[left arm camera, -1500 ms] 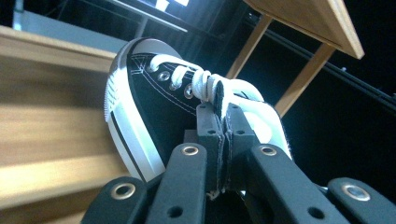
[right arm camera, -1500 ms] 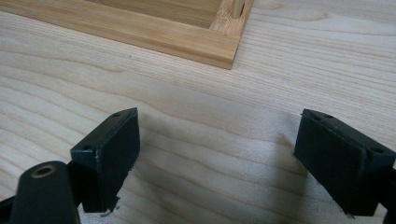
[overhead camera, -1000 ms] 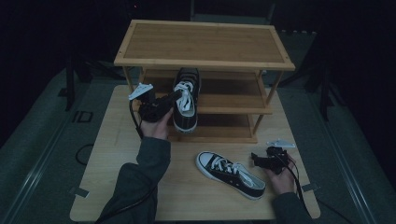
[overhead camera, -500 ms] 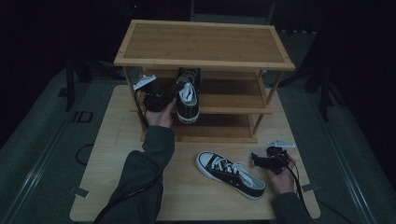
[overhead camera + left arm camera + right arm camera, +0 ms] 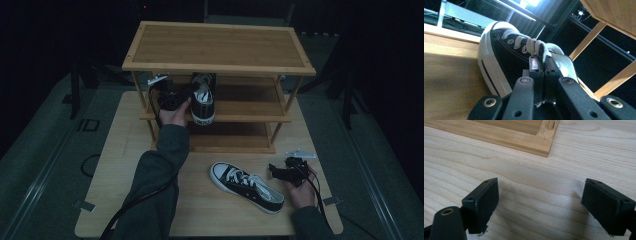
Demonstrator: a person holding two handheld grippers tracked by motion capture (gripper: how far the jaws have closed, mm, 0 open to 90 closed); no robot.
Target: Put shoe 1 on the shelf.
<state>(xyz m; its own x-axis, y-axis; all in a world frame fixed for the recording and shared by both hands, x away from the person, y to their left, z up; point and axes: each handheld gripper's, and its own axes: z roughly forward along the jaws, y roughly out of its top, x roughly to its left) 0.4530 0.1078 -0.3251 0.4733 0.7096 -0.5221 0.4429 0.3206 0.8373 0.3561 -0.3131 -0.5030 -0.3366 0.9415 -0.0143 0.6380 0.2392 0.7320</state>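
Observation:
A black canvas shoe with a white toe cap and laces sits in the middle tier of the wooden shoe rack, toe toward me at the shelf's front edge. My left gripper reaches in from the left. In the left gripper view its jaws are shut on the tongue and laces of that shoe, whose sole lies against the shelf board. The matching shoe lies on the table at the front right. Just right of its heel, my right gripper is open over bare table, holding nothing.
The rack has a top board, a middle shelf and a bottom shelf, with thin posts at the corners. Its base corner lies just ahead of the right gripper. Bare light wood table surrounds the left forearm. Cables trail off the front edge.
My left hand has carried the black shoe away from me, from in front of the rack into its middle tier. The right gripper and the shoe on the table have stayed put.

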